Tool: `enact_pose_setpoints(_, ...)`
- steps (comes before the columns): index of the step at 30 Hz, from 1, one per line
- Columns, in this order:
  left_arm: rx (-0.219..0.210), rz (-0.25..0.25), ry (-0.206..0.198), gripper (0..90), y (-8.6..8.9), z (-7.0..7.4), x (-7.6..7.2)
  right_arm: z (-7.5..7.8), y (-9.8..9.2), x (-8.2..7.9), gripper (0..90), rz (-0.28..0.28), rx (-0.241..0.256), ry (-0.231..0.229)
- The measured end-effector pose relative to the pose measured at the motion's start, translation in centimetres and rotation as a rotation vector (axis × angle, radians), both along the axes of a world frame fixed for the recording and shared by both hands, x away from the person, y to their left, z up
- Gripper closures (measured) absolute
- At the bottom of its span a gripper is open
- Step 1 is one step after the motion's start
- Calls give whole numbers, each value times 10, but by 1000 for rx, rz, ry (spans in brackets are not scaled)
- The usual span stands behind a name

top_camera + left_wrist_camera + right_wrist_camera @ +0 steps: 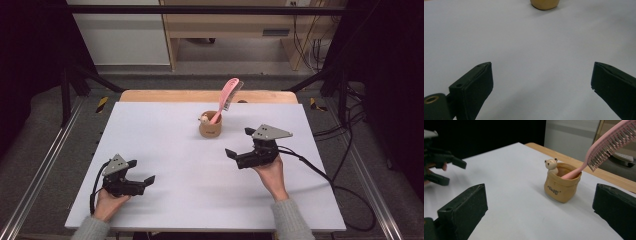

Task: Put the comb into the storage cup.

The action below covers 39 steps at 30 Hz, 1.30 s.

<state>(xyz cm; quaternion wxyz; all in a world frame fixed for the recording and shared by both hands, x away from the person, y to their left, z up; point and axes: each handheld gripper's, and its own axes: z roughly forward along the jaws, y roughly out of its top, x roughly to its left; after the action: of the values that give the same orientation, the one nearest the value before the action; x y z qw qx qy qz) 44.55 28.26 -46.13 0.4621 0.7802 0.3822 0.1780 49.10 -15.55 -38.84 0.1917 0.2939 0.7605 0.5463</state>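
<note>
A tan sack-shaped cup (210,129) with a small bear figure (551,165) on its rim stands at the far middle of the white table (165,150). A pink hairbrush (229,95) stands in it handle down, leaning up and to the right. My right gripper (238,142) is open just to the cup's front right, nothing between its jaws; in the right gripper view the cup (562,186) and hairbrush (609,142) lie ahead of the right gripper (540,202). My left gripper (143,170) is open and empty at the front left. The cup's base (545,4) is far ahead of the left gripper (541,77).
A strip of wooden tabletop (200,95) runs along the far edge of the white sheet. Black frame bars (75,80) flank the table, and cables (345,190) trail off its right side. The left gripper (454,172) appears far off in the right gripper view.
</note>
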Motion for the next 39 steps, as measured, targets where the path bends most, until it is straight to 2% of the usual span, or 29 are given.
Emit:
enact_pose_setpoints(2,0,0,1,41,0,0,0,-3,-6,-1,0,-2,37,11)
enact_pose_setpoints(4,1,0,2,41,0,0,0,-6,-12,-2,0,-14,42,3)
enact_pose_setpoints(9,0,0,2,42,0,0,0,-17,-30,-5,0,-30,72,18)
enact_pose_setpoints(17,1,-2,3,41,-1,0,0,-32,-57,-14,0,-29,124,31)
enact_pose_setpoints(23,0,-3,1,41,-1,-1,0,-42,-74,-18,0,-43,121,51)
enact_pose_setpoints(34,-2,-3,-3,41,-1,0,-1,-66,-92,-26,0,-62,121,80)
enact_pose_setpoints(39,-1,-4,-7,41,-1,0,-1,-73,-95,-29,0,-64,90,82)
